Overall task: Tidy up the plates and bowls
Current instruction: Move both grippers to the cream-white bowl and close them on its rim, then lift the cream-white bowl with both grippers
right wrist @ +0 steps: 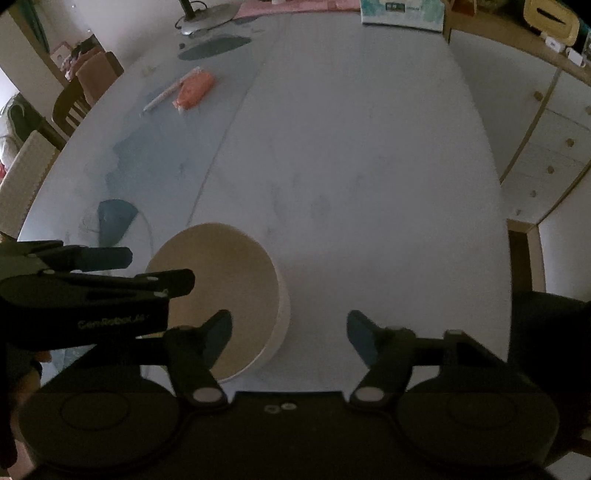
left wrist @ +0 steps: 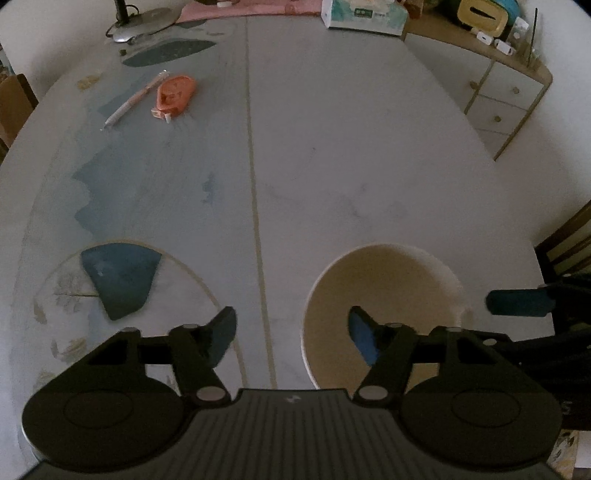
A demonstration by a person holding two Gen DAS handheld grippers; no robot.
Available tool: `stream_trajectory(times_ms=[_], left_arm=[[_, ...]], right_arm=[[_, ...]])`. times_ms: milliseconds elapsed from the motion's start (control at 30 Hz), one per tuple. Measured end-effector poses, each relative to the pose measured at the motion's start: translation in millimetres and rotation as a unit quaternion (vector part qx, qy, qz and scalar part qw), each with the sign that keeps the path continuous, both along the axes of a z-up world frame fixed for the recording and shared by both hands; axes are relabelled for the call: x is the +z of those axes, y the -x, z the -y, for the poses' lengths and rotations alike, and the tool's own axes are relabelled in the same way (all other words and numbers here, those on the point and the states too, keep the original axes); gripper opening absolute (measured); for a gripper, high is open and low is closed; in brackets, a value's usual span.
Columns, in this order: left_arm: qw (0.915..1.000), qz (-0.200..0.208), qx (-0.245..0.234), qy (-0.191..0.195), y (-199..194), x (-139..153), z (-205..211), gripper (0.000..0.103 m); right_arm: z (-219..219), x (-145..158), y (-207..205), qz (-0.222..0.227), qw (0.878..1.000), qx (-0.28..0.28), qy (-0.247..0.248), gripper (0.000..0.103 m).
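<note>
A cream bowl [left wrist: 391,295] stands on the table near the front edge; it also shows in the right wrist view [right wrist: 229,284]. My left gripper [left wrist: 293,332] is open and empty, its right finger over the bowl's inside, its left finger over the table. My right gripper [right wrist: 290,332] is open and empty, its left finger over the bowl's right side. The right gripper's finger [left wrist: 517,302] shows at the bowl's right in the left wrist view. The left gripper [right wrist: 122,273] reaches over the bowl's left rim in the right wrist view. No plate is in view.
A pen [left wrist: 133,101] and an orange tape dispenser [left wrist: 175,94] lie at the far left of the table [left wrist: 369,147]. A tissue box [left wrist: 364,16] and a lamp base [left wrist: 147,22] stand at the back. A cabinet [left wrist: 498,92] is at the right, chairs [right wrist: 74,103] at the left.
</note>
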State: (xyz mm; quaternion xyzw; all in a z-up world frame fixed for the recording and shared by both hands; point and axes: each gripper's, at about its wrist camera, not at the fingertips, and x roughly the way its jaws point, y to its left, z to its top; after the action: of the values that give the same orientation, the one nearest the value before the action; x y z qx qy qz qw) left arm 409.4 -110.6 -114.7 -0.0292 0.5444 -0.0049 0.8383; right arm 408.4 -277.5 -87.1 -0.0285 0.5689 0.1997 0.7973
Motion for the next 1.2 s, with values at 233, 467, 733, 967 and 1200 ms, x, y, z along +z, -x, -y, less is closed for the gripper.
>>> stream_trajectory(times_ms=[233,467,733,967,1200], left_arm=[[0.9999,-0.007,-0.006,0.006,0.1,-3.7,6.8,0.026],[0.9999,-0.005,-0.009,0.001,5.2,-0.8,14.5,0.005],[0.9998,0.004,-0.018,0.000,20.4,12.5,21.8,0.003],[0.9995,0.010,-0.025,0.015,43.2,35.1,24.5,0.003],[0.9982,0.027,-0.050,0.020,79.7,66.2,29.8,0.003]], right_arm=[[-3.7,-4.4,-0.8,-0.006,1.000,0.002,0.002,0.044],[-5.2,-4.0,1.0,-0.009,1.000,-0.008,0.008,0.011],[-2.2,1.4,11.3,-0.005,0.999,-0.026,0.023,0.008],[5.6,22.2,29.8,0.003,0.999,-0.039,0.019,0.008],[12.6,54.1,64.1,0.021,0.999,-0.042,0.019,0.008]])
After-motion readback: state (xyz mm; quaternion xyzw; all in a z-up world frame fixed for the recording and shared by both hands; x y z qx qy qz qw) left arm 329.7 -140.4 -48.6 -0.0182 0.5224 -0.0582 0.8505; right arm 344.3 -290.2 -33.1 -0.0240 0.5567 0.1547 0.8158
